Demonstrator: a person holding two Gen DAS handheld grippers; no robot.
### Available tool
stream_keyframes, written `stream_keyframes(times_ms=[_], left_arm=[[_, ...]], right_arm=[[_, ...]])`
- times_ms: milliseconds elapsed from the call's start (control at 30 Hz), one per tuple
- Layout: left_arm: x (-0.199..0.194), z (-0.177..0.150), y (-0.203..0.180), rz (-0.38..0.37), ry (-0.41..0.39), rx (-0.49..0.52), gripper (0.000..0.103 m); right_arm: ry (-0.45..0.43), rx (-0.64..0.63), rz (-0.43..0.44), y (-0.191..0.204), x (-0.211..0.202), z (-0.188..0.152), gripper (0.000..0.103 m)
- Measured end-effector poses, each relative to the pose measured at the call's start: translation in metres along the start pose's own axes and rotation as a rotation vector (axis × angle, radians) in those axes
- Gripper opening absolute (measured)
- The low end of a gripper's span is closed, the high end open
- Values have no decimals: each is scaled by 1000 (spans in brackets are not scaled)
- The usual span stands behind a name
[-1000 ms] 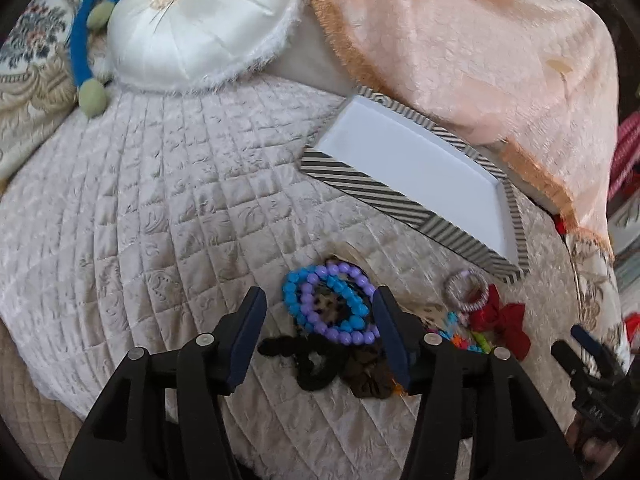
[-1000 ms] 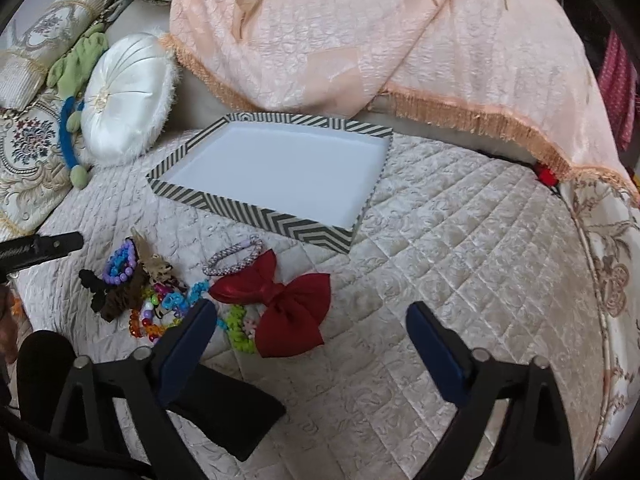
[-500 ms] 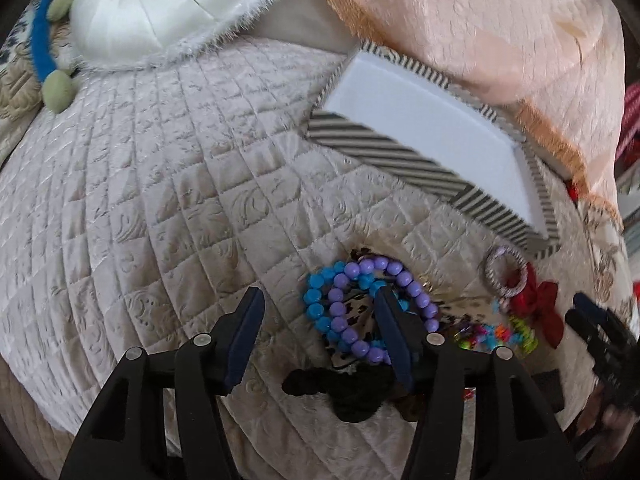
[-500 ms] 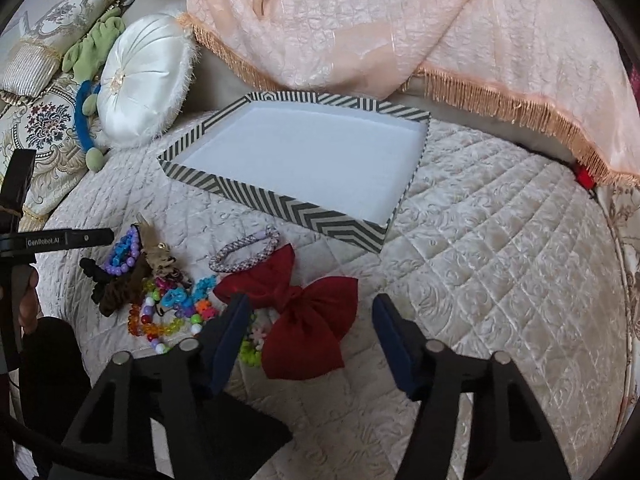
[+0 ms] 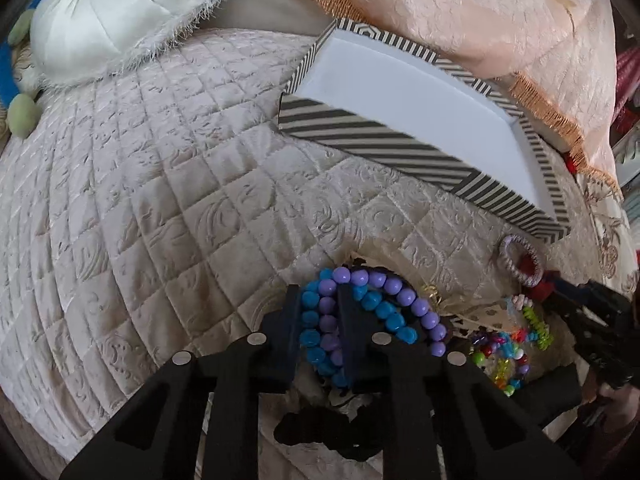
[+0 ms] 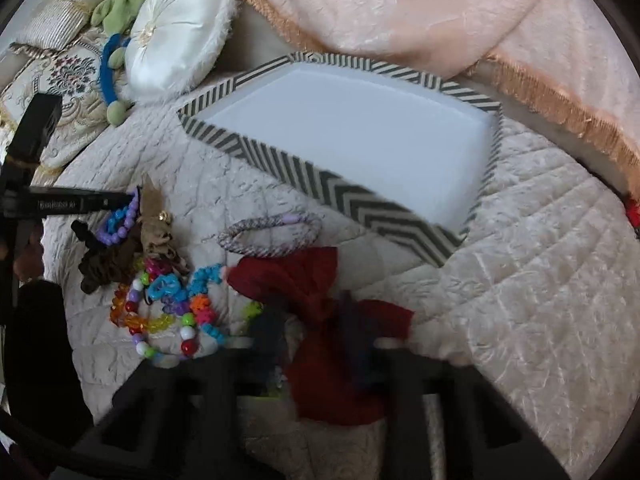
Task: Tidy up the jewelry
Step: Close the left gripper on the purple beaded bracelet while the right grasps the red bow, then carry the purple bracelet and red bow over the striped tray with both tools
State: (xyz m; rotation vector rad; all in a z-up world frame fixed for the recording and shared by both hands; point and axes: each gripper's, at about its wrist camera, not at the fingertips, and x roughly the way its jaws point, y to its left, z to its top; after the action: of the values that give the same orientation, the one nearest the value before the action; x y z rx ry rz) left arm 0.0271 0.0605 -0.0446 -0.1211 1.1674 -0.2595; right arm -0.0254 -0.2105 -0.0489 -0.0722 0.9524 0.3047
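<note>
Quilted cream bedspread [image 5: 152, 208] under everything, peach fringed throw [image 6: 400, 4] bunched up at the back. Left gripper [image 5: 319, 322] is clamped on the blue and purple beaded bracelets [image 5: 384, 300]; one side of the loops sits pinched between its fingers and the rest arcs off to its right over a dark scrunchie [image 6: 104, 264]. Right gripper [image 6: 310, 326] is blurry, fingers close together around the red fabric bow [image 6: 320, 280], but honestly can't tell if it's actually gripping. The bow's long axis runs from ahead-left of that gripper back toward its right. Just past it lies a braided lilac hair tie [image 6: 270, 234], and beyond that the empty zigzag-striped tray [image 6: 320, 184], long side running left to right.
</note>
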Motion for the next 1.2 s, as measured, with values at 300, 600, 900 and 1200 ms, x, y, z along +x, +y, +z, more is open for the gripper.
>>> stream_keyframes(times_ms=[300, 600, 900, 1200], left_arm=[[-51, 4, -2, -37, -94, -12, 7], [-93, 12, -16, -28, -155, 14, 7], [-51, -4, -10, 6, -13, -9, 8], [-60, -8, 13, -11, -44, -88, 10]], right_arm=[[-147, 21, -4, -1, -53, -1, 10], [-214, 31, 14, 1, -89, -1, 10], [-198, 40, 30, 6, -89, -7, 10], [-186, 36, 44, 13, -82, -7, 11]])
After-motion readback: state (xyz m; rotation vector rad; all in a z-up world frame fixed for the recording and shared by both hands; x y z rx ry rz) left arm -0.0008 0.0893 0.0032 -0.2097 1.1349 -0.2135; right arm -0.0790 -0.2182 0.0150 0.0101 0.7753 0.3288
